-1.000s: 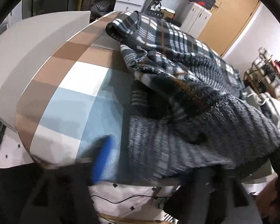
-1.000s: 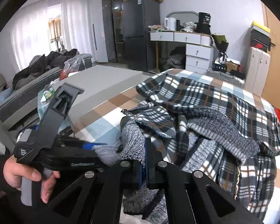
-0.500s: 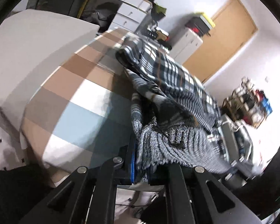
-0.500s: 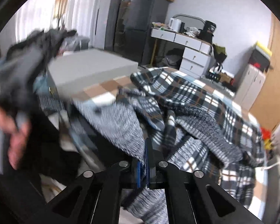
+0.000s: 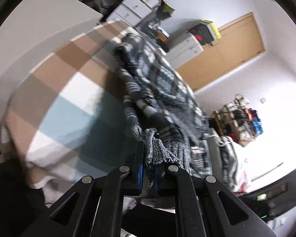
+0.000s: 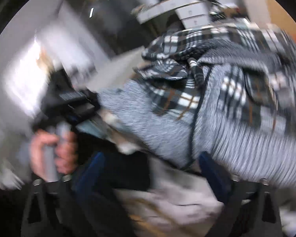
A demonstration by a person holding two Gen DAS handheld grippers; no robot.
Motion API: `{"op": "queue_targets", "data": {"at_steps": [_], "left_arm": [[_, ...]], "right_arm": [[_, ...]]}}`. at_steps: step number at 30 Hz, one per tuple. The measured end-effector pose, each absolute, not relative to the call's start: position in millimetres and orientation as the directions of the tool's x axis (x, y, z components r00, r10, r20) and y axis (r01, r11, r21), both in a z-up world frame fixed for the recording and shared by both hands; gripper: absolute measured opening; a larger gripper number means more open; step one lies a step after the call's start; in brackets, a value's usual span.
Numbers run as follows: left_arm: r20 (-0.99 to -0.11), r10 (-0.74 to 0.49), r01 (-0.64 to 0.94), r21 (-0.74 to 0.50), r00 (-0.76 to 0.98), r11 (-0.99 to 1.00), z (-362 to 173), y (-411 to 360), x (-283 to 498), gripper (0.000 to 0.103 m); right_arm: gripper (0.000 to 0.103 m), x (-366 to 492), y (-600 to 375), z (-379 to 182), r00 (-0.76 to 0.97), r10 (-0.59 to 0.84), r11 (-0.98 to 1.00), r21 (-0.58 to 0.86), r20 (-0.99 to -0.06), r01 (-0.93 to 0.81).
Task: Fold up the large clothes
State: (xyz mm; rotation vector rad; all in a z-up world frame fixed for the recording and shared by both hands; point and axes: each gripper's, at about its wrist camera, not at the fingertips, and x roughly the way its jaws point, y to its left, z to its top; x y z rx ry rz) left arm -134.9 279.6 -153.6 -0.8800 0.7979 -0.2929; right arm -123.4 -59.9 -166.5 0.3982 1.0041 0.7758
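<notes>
Folding barely begun: left hand-held gripper [image 5: 150, 169] pinches the rumpled plaid garment's [image 5: 163, 90] knit hem; right hand-held gripper [image 6: 152, 167], jaws just opened wide, holds nothing.

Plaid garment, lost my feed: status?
Left tongs shut on plaid garment. Right tongs just opened, nothing between. Nothing in the way.

Right tongs [image 6: 151, 165] gape below garment [image 6: 217, 118]

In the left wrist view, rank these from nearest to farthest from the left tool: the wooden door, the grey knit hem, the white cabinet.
1. Grey knit hem, pinched in the left tool.
2. White cabinet, past the bed's far end.
3. Wooden door, on the back wall, right of the cabinet.
</notes>
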Motion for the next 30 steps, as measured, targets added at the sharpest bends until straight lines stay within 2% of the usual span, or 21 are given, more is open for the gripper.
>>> {"op": "queue_targets", "data": {"at_steps": [1, 4, 6, 8, 14, 23, 27, 30], "left_arm": [[-0.491, -0.550, -0.074, -0.787, 0.675, 0.612, -149.7, 278.0, -131.8, 0.004], [-0.474, -0.580, -0.039, -0.795, 0.663, 0.605, -138.8, 273.1, -124.5, 0.003], [-0.463, -0.601, -0.024, -0.804, 0.652, 0.594, -132.5, 270.8, -119.1, 0.003], [-0.456, -0.611, -0.011, -0.807, 0.647, 0.590, -127.2, 269.4, -114.9, 0.003], [-0.434, -0.642, 0.010, -0.824, 0.632, 0.567, -126.4, 271.0, -108.7, 0.003], [-0.413, -0.656, 0.031, -0.832, 0.632, 0.553, -122.7, 277.6, -109.5, 0.003], [-0.420, -0.632, 0.039, -0.813, 0.652, 0.581, -118.5, 285.5, -105.4, 0.000], [-0.425, -0.632, 0.033, -0.813, 0.648, 0.581, -123.4, 288.6, -101.9, 0.000]], "right_arm": [[0.103, -127.5, -62.3, -172.1, 0.294, 0.773, 0.634, 0.684, -0.562, -0.361], [0.103, -131.3, -59.1, -207.5, 0.261, 0.892, 0.422, 0.886, -0.369, -0.190], [0.103, -124.3, -47.9, -230.4, 0.258, 0.929, 0.290, 0.955, -0.264, -0.068], [0.103, -117.2, -30.1, -242.1, 0.243, 0.961, 0.139, 0.990, -0.133, -0.007], [0.103, -90.9, -22.0, -256.7, 0.381, 0.920, -0.141, 0.986, 0.096, 0.092], [0.103, -79.0, -43.6, -265.8, 0.561, 0.827, -0.108, 0.966, -0.044, 0.235], [0.103, -90.8, -66.5, -267.0, 0.630, 0.769, -0.091, 0.957, -0.109, 0.276], [0.103, -97.8, -77.0, -256.1, 0.641, 0.746, 0.004, 0.963, -0.181, 0.268]]}}
